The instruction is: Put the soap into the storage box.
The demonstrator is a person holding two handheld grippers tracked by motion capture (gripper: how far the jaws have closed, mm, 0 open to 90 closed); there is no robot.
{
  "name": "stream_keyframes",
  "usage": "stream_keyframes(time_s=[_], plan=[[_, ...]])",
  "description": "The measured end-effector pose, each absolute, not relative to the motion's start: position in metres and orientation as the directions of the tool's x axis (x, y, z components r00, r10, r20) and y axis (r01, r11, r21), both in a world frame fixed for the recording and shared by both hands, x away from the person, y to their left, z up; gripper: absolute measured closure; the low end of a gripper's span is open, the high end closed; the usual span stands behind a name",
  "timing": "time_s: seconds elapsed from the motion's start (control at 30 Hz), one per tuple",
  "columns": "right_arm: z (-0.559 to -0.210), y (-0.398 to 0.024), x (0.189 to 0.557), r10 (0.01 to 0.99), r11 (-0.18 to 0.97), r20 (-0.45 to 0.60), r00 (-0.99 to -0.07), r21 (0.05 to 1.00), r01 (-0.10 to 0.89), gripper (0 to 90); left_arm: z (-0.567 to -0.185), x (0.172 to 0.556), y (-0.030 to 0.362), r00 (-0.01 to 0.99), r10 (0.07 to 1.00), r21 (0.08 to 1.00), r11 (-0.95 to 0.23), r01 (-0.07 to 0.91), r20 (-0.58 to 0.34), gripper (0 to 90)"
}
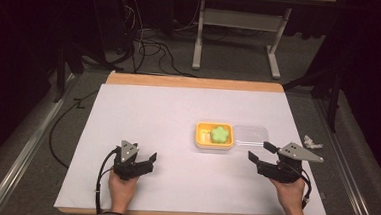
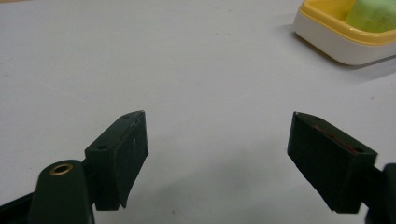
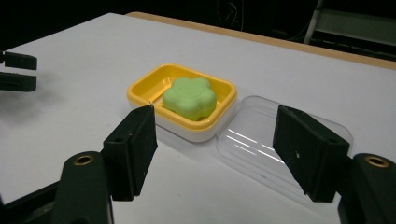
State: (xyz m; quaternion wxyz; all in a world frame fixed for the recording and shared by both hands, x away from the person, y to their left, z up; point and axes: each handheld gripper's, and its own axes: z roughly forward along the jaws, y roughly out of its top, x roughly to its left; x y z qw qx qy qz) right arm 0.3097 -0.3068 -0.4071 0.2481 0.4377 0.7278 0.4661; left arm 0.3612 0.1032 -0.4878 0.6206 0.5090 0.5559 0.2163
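On the white table [image 1: 178, 112], a yellow soap dish [image 1: 215, 135] holding a green flower-shaped soap [image 1: 220, 134] sits beside its clear lid [image 1: 251, 135]. Near them, the right gripper [image 1: 263, 152] hovers, fingers spread and empty; the left gripper [image 1: 151, 159] rests well apart, fingers also spread.

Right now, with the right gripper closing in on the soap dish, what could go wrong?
1. The clear lid is see-through and lies right against the yellow dish; the right gripper, jaws open, could clip or shove it when reaching.
2. The green flower-shaped soap sits loose in the dish and may tip out if the dish gets nudged.
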Motion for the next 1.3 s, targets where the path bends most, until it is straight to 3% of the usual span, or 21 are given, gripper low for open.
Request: stream_keyframes(time_s=[0.7,1.3], plan=[[-0.431,-0.311,0.299,0.870,0.146,0.102,-0.482,0.881,0.450,31.0,-0.488,0.362,0.103,0.285,0.836,0.872,0.387,0.301,-0.469,20.9],[-0.448,-0.296,0.302,0.856,0.187,0.099,-0.507,0.855,0.484,31.2,-0.488,0.362,0.104,0.283,0.835,0.870,0.391,0.300,-0.472,20.9]])
